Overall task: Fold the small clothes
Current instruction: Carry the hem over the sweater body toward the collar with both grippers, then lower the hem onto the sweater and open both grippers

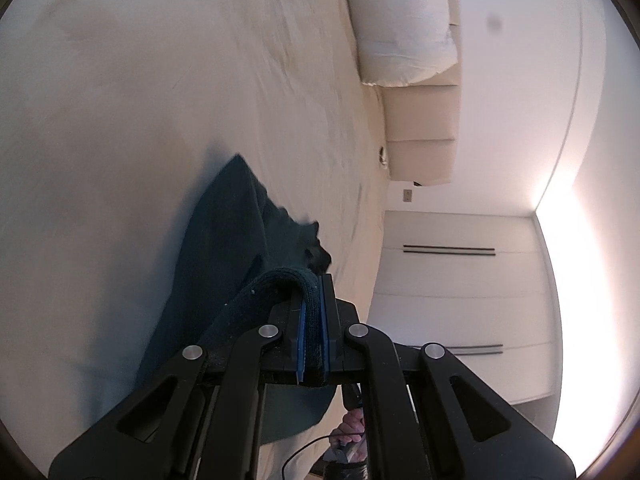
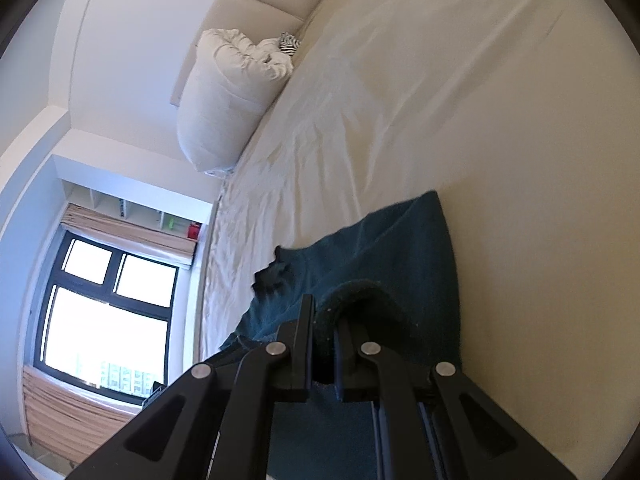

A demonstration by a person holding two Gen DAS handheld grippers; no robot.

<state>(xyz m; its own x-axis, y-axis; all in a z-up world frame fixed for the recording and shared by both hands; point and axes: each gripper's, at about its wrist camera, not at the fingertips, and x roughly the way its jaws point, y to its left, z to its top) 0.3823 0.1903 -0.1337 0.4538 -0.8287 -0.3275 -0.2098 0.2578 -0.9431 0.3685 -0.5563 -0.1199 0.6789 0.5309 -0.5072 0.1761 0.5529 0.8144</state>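
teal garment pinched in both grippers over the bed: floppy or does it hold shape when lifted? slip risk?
Likely floppy: the teal garment drapes and creases below the left gripper. Probably light, since it hangs from thin pinched hems without stretching taut. Slip seems unlikely: the thick ribbed hem bunches inside the right gripper, giving the pads plenty to grip.

Bed (image 1: 160, 80), cream sheet, creased toward the headboard end, smoother elsewhere. Dark teal garment (image 1: 224, 240) lies spread on the sheet, one edge lifted off it. White pillow (image 1: 400, 24) rests on the sheet at the headboard (image 1: 420, 120), well apart from the garment. Small striped black-and-white item (image 2: 289, 43) just beside the pillow, against the headboard; what it is, cannot tell.
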